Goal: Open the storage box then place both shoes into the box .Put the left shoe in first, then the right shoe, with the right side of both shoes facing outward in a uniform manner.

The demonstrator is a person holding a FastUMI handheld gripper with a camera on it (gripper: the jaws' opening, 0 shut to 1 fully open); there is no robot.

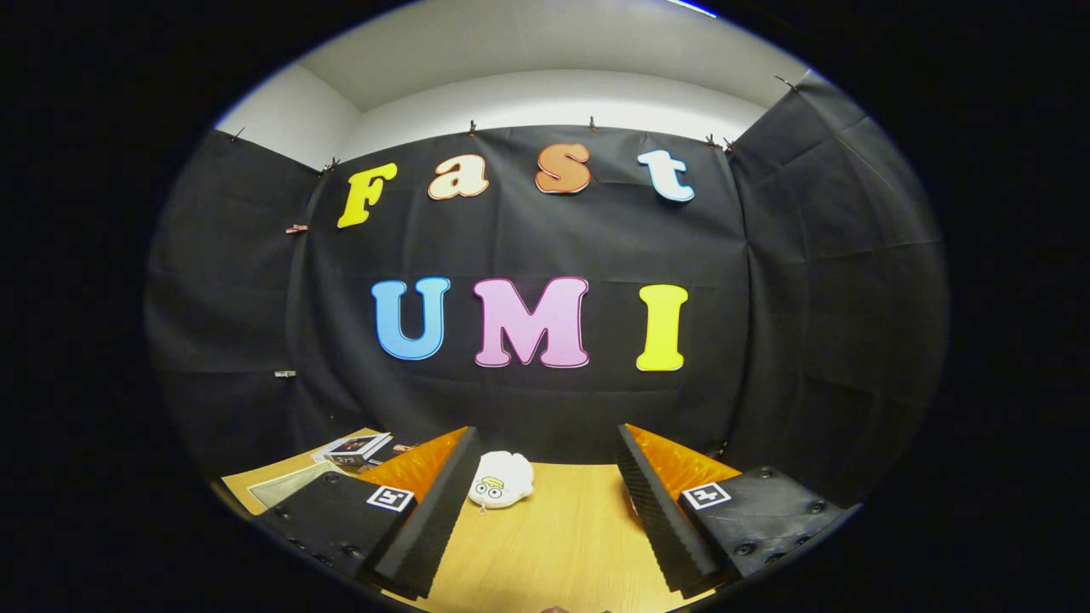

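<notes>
gripper (543, 464): fingers spread wide, holding nothing | white plush shoe (501, 480): on wooden table (562, 536), just ahead, beside the left finger | flat box (358, 448): beyond left finger, against black cloth wall (553, 238)

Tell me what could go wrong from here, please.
1. The gripper has its jaws open and empty; the white cartoon-faced shoe lies close to one finger, so a forward push may knock it aside.
2. The storage box sits off beside that finger, at the wooden table edge, so reaching it means swinging past the shoe.

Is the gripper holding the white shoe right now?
No: the gripper is open, and the white shoe lies on the table just beyond the fingers.
</notes>
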